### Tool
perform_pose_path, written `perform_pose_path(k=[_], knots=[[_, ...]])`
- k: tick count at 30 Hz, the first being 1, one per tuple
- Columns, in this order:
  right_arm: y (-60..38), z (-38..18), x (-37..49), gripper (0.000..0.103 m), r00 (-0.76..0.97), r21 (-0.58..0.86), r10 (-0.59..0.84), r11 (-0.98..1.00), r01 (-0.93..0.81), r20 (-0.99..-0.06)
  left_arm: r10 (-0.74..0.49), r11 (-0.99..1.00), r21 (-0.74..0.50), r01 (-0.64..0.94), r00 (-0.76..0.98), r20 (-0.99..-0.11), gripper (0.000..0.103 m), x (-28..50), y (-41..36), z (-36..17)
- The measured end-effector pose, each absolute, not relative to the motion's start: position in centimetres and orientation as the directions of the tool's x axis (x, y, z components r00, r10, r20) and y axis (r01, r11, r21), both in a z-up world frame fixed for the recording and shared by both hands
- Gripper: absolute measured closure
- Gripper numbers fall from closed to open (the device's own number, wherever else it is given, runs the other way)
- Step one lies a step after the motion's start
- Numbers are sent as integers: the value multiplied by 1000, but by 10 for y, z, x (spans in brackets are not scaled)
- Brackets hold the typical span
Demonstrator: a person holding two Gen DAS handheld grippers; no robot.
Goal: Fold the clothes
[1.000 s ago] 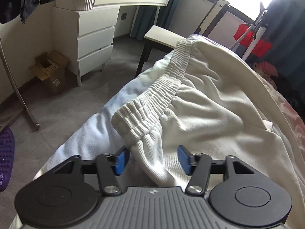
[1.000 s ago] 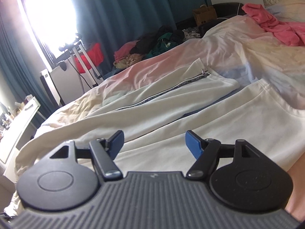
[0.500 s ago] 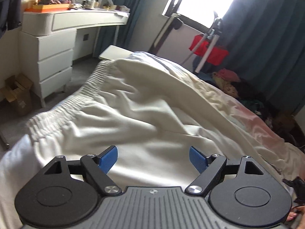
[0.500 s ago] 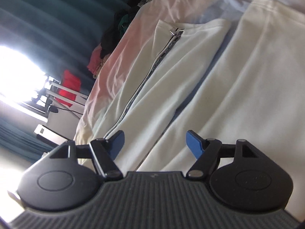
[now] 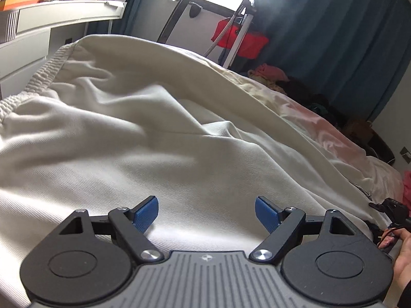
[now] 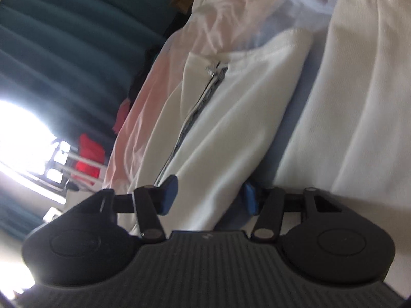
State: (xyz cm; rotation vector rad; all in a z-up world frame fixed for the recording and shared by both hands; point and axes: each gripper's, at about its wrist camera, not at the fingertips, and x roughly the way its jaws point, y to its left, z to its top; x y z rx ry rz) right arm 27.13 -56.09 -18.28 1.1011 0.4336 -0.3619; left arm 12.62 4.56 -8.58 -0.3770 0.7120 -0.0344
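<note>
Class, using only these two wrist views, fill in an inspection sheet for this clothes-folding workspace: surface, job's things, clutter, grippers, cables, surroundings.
Surface: bed with pale, pink-tinged sheet, mostly covered by the garment.
Job's things: white trousers spread out, elastic waistband at far left; zipped leg lies beside the other leg.
Clutter: clothes heap past the bed's far side.
Grippers: left gripper open over the fabric, gripping nothing; right gripper open, zipped leg between its fingers.
Cables: thin wires by the person's hand.
Surroundings: white dresser, teal curtains, bright window, red bag on a stand.
</note>
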Motion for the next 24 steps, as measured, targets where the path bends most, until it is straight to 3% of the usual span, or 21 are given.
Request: perform_pose_path(k=[1,2,3,5,8,13,16,19,24], knots=[[-567,-182,278,73,845,756,-89,405,514,-527,-155,933,-347,-97,760,-631,19,127,48,-88],[-574,-179,285,83,831,739,-112,403,540,-546,-159,933,-347,-91,762,-627,19,126,50,-89],[-583,-175,288,83,828,731,-137,409,547,-543,-163,934,-348,-84,764,-624,19,126,52,-89],[-598,-166,297,95,821,708,-179,428,562,-543,-167,938,-341,-69,771,-615,19,125,53,-91],[-595,-124,330,96,784,593,-188,557,581,-592,-186,935,-351,-54,766,-615,19,128,51,-91],[-580,-8,366,96,868,494,-241,742,453,-434,-193,943,-332,-24,773,-605,19,130,45,-87],[-588,22,362,96,894,458,-263,785,417,-363,-204,939,-344,-20,772,-602,19,131,47,-87],[-607,1,342,96,887,464,-278,772,434,-367,-210,935,-354,-26,763,-611,19,132,50,-89],[-638,-111,291,95,771,427,-301,693,582,-562,-200,942,-335,-22,763,-614,19,130,53,-87]])
